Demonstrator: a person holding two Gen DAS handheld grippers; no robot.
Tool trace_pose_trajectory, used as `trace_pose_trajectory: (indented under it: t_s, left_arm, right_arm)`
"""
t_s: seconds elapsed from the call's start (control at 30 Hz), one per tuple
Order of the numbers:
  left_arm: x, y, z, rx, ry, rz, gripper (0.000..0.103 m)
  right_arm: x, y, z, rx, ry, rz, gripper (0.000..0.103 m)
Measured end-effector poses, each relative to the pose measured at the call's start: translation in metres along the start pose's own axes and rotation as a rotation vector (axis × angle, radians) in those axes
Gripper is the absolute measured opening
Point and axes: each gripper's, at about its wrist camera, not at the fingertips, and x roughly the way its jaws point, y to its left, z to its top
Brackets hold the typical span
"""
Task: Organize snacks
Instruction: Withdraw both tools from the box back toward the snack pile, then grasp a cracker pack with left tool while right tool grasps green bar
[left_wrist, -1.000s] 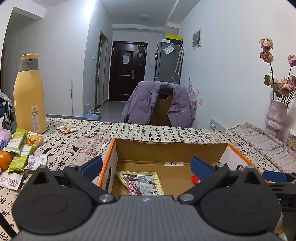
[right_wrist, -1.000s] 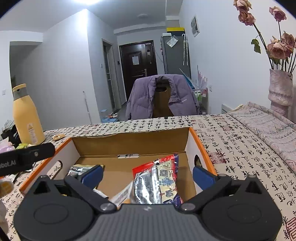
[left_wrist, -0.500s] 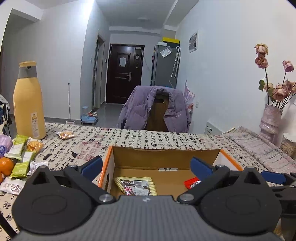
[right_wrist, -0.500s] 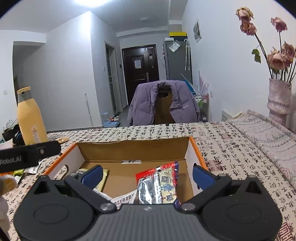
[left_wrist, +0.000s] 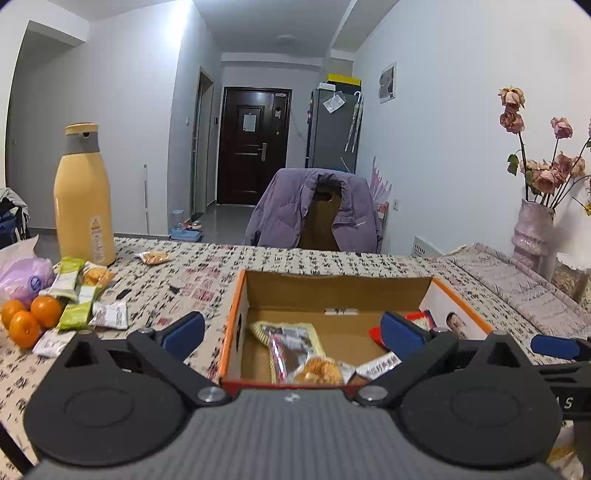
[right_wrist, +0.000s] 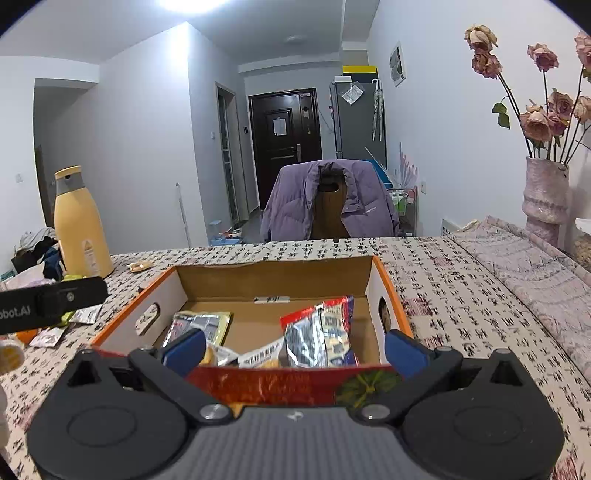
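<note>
An open cardboard box with an orange rim (left_wrist: 338, 295) (right_wrist: 273, 278) sits on the table and holds several snack packets, among them a yellow-edged packet (left_wrist: 291, 338) and a red and silver bag (right_wrist: 321, 336). My left gripper (left_wrist: 293, 330) is open and empty, in front of the box's left part. My right gripper (right_wrist: 293, 349) is open and empty, in front of the box's near wall. Loose green bars (left_wrist: 75, 295) and white packets (left_wrist: 110, 314) lie on the table at the left.
A tall yellow bottle (left_wrist: 83, 199) stands at the far left, with oranges (left_wrist: 31, 314) and a purple bag (left_wrist: 22, 275) near it. A small snack (left_wrist: 153, 257) lies behind. A vase of dried roses (right_wrist: 545, 199) stands at the right. A chair with a purple jacket (left_wrist: 317, 210) is behind the table.
Both grippers have pulled back and risen, so the box looks farther and more of its contents show. Both stay open and empty.
</note>
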Motion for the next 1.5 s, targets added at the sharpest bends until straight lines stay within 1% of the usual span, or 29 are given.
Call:
trace_pose_trajectory:
  t_s: [0.17,0.53,0.87,0.9,0.97,1.07,1.13,1.2,1.27,1.33,1.37,1.4,1.5]
  left_arm:
    - [-0.017,0.005,-0.016,0.001,0.02,0.002,0.103]
    - [-0.04,0.017,-0.06,-0.005,0.108,0.006,0.103]
    - [-0.056,0.021,-0.079,0.002,0.138,0.004,0.103]
    - [-0.056,0.021,-0.081,0.005,0.141,0.004,0.103]
    - [-0.058,0.021,-0.084,0.007,0.148,0.004,0.103]
    - [-0.058,0.022,-0.089,0.011,0.159,0.003,0.103]
    - [-0.058,0.024,-0.093,0.01,0.169,0.004,0.103]
    - [-0.058,0.025,-0.097,0.007,0.18,0.004,0.103]
    - [-0.058,0.025,-0.1,0.007,0.188,0.002,0.103]
    - [-0.057,0.023,-0.103,0.01,0.198,0.0,0.103]
    - [-0.056,0.022,-0.104,0.012,0.203,-0.001,0.103]
    - [-0.055,0.021,-0.106,0.013,0.211,-0.003,0.103]
    - [-0.051,0.018,-0.11,0.012,0.23,-0.006,0.103]
  right_arm:
    - [-0.02,0.001,-0.015,0.0,0.012,0.005,0.103]
    - [-0.049,0.005,-0.054,0.0,0.055,0.028,0.103]
    - [-0.051,0.02,-0.076,-0.034,0.124,-0.005,0.103]
    - [-0.049,0.023,-0.078,-0.037,0.128,-0.011,0.102]
    - [-0.047,0.029,-0.082,-0.045,0.136,-0.024,0.096]
    - [-0.044,0.038,-0.088,-0.062,0.145,-0.02,0.086]
    - [-0.043,0.045,-0.092,-0.075,0.144,-0.022,0.068]
    - [-0.043,0.048,-0.096,-0.082,0.14,-0.015,0.062]
    - [-0.043,0.053,-0.099,-0.104,0.138,-0.018,0.06]
    - [-0.044,0.055,-0.101,-0.122,0.137,-0.007,0.051]
    - [-0.046,0.056,-0.101,-0.134,0.134,-0.005,0.049]
    - [-0.048,0.056,-0.101,-0.143,0.132,-0.003,0.045]
    - [-0.053,0.05,-0.099,-0.127,0.12,-0.007,0.035]
